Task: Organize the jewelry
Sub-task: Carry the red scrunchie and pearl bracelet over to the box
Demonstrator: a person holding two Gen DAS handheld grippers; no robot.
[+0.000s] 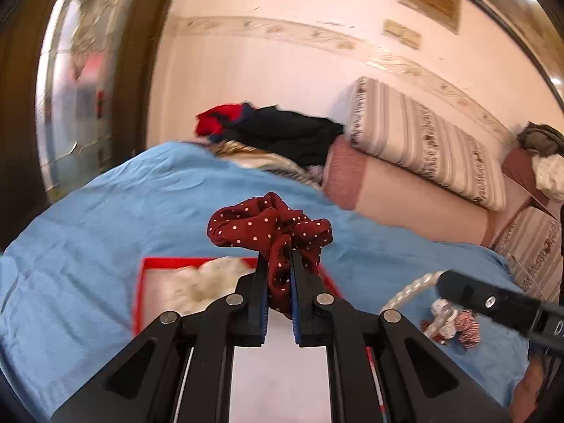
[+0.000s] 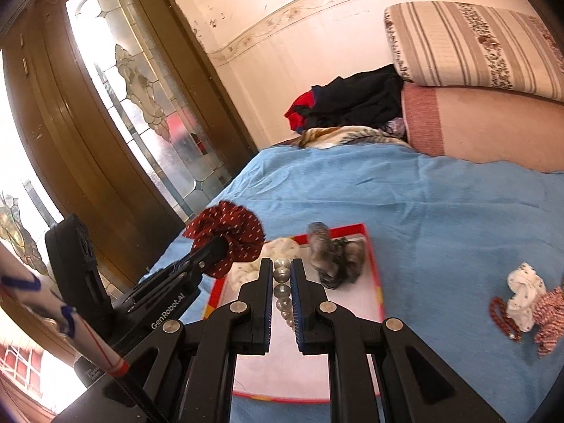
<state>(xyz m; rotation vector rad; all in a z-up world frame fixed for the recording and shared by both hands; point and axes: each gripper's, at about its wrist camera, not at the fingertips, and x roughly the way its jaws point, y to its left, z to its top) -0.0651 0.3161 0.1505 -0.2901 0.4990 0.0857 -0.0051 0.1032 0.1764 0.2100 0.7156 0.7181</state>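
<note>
Left gripper [image 1: 278, 275]: fingers narrow, clamped on a dark red scrunchie [image 1: 271, 225] with white dots; the bulk of the fabric bunches above the fingertips, a fold runs down between the pads.
Scrunchie position: held up off the bed, above the near edge of the tray; seen from the right wrist view it sits at the tray's left corner [image 2: 225, 238].
Right gripper [image 2: 281, 282]: fingers narrow, pinching a strand of pearl beads [image 2: 282, 290]; several beads show in a line between the pads.
Bead strand, other view: curves out from the right gripper's tip [image 1: 410, 287] and down toward the bedcover.
Tray [image 2: 379, 282]: shallow, red rim, white floor, lying flat on the bed; both grippers are over it.
Tray contents: a cream scrunchie [image 2: 278, 246] at the far left, a grey furry scrunchie [image 2: 335, 261] at the far right, near but apart.
Bedcover [image 2: 440, 211]: blue, wrinkled.
Loose items on cover, right of tray: a white printed scrunchie [image 2: 525, 294], a red-and-white striped one [image 2: 550, 317] touching it, a string of small dark red beads [image 2: 500, 317] just beside them.
Far end of bed: pile of dark and red clothes [image 2: 352, 98], a pink bolster [image 2: 476, 123], a striped cushion [image 2: 472, 46] resting on it.
Left of bed: wooden door with patterned glass [image 2: 141, 105].
</note>
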